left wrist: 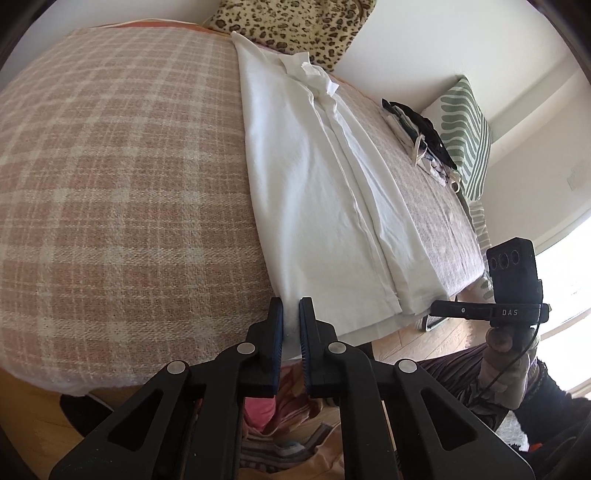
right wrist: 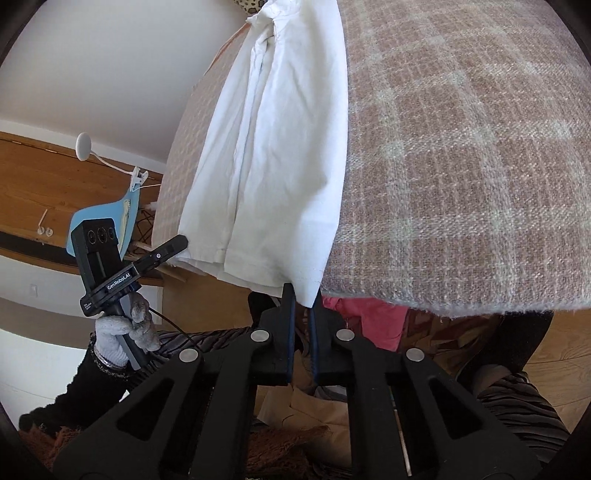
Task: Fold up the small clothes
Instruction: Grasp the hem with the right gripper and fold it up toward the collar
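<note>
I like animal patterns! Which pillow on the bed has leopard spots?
The leopard-spotted pillow at the far head of the bed; the other pillow at the side has green and white stripes.

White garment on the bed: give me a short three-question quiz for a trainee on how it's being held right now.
1. True or false: the white garment lies on a plaid blanket.
2. Where do the left tongs and the right tongs pinch the garment? A) its near edge B) its collar end C) one sleeve in mid-air
3. What print is on the cushion beyond the garment's far end?

Key: 1 true; 2 A; 3 leopard print.
</note>
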